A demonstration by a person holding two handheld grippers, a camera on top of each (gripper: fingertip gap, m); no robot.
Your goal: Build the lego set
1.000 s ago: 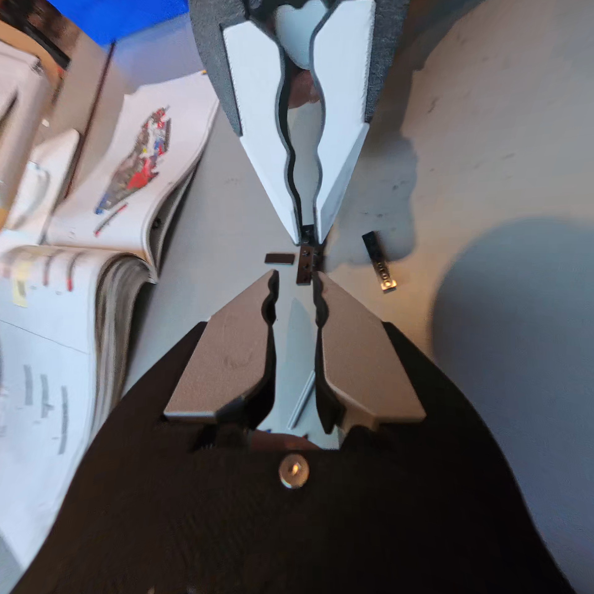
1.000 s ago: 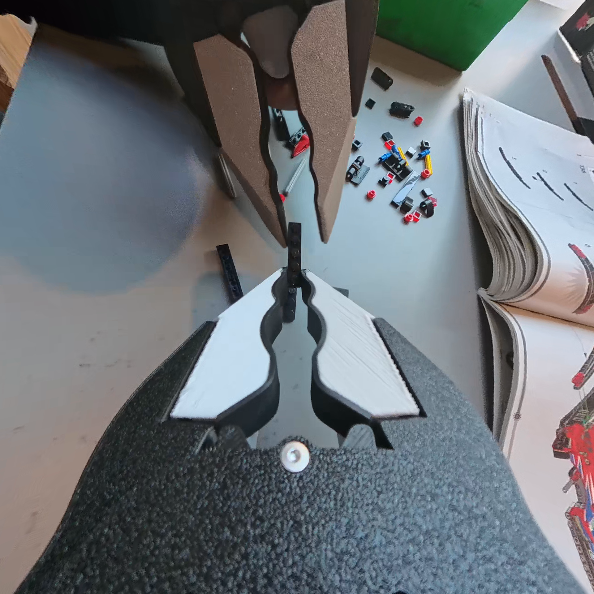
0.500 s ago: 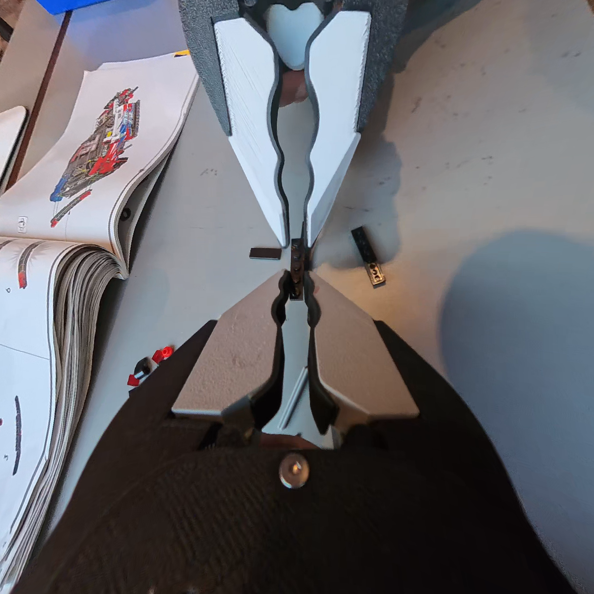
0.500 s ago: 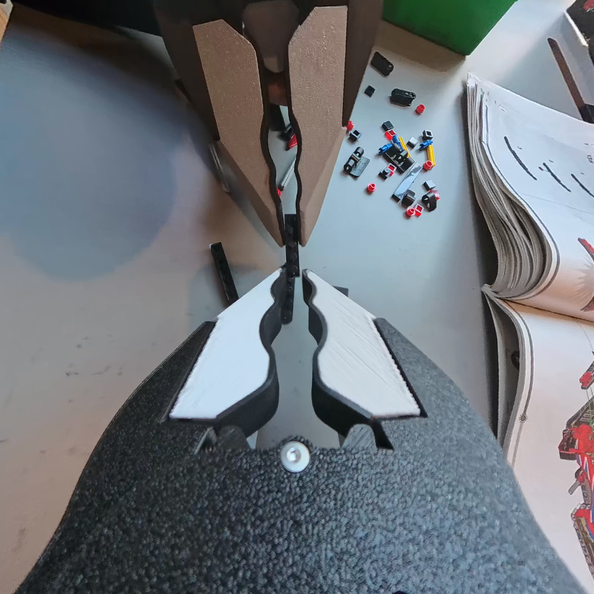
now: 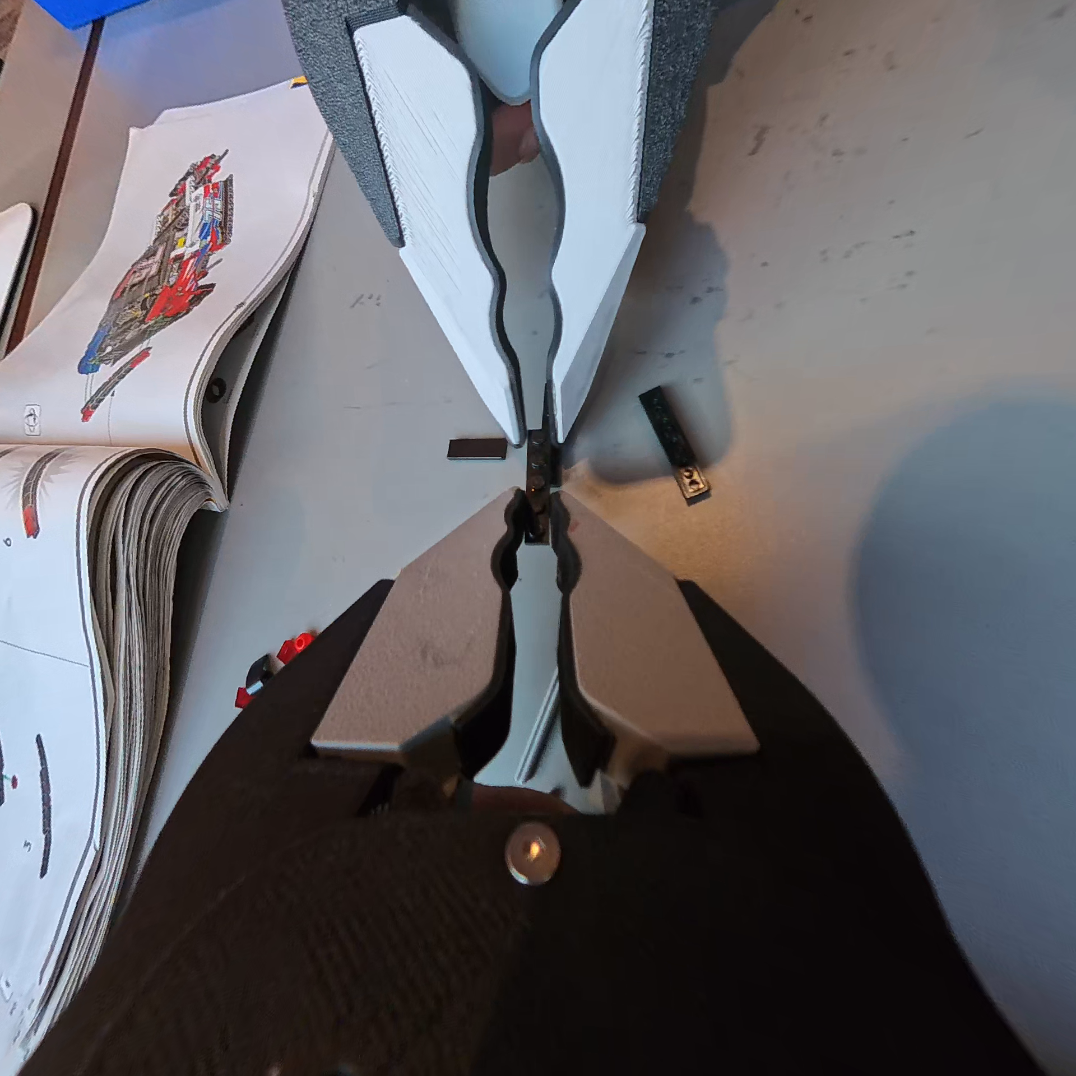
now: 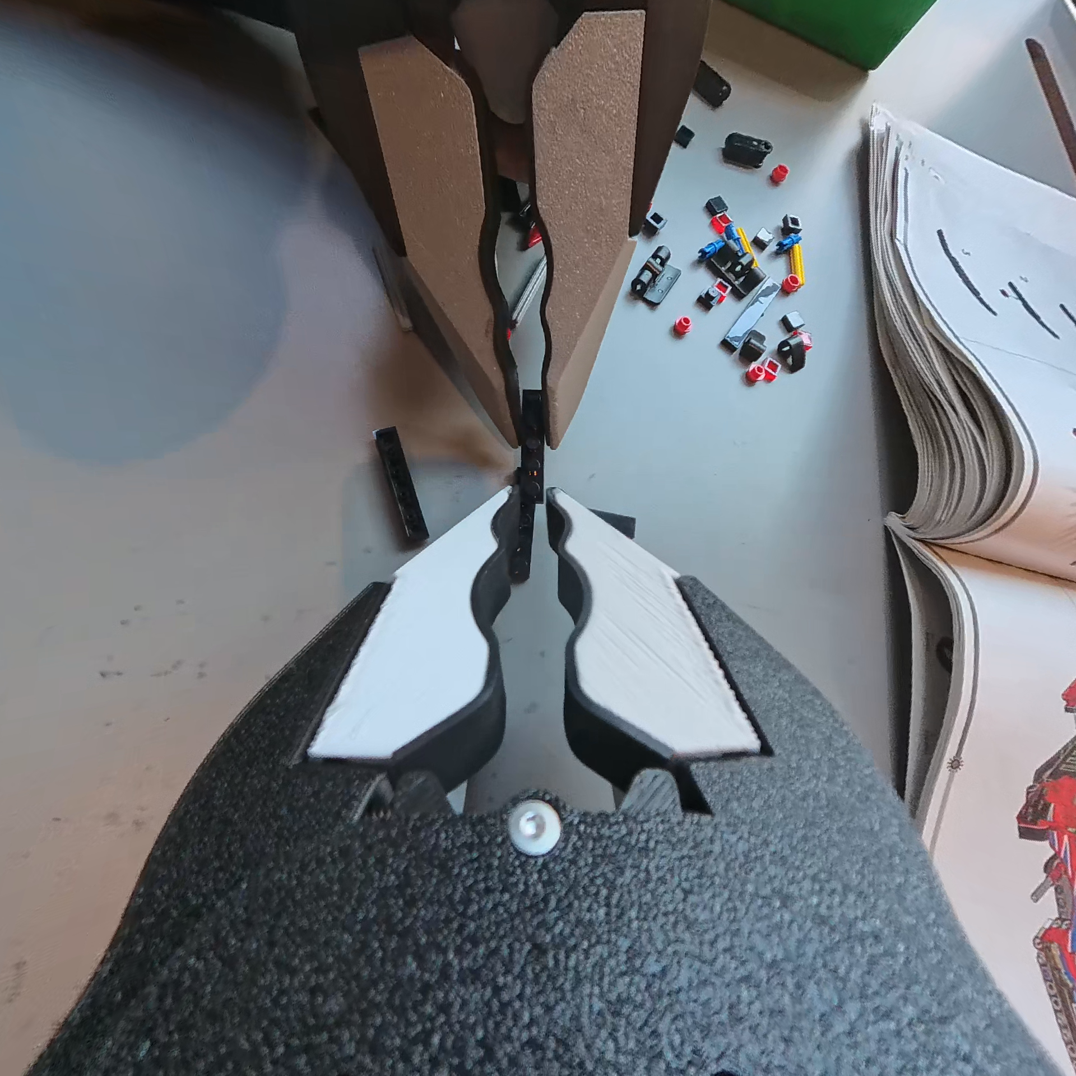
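Note:
A narrow black studded plate (image 5: 537, 466) is held in the air between the two grippers, which face each other tip to tip. My left gripper (image 5: 535, 495), with tan fingers, is shut on one end of it. My right gripper (image 6: 530, 495), with white fingers, is shut on the other end. In the right wrist view the plate (image 6: 531, 466) runs from the left gripper (image 6: 533, 442) back between my white fingers. I cannot tell whether it is one strip or two overlapped. The right gripper (image 5: 538, 439) comes in from the top of the left wrist view.
A long black plate (image 5: 669, 428) with a small grey plate (image 5: 693, 480) at its end lies on the table, as does a dark tile (image 5: 476, 449). An open instruction book (image 5: 174, 291) lies alongside. Loose small parts (image 6: 745, 279) and a green box (image 6: 844, 23) lie beyond. Only a small space, under 4 cm, lies between the two pairs of fingers.
My left gripper has closed on the free end of the black plate that the right gripper held. The two grippers have drawn a little closer together.

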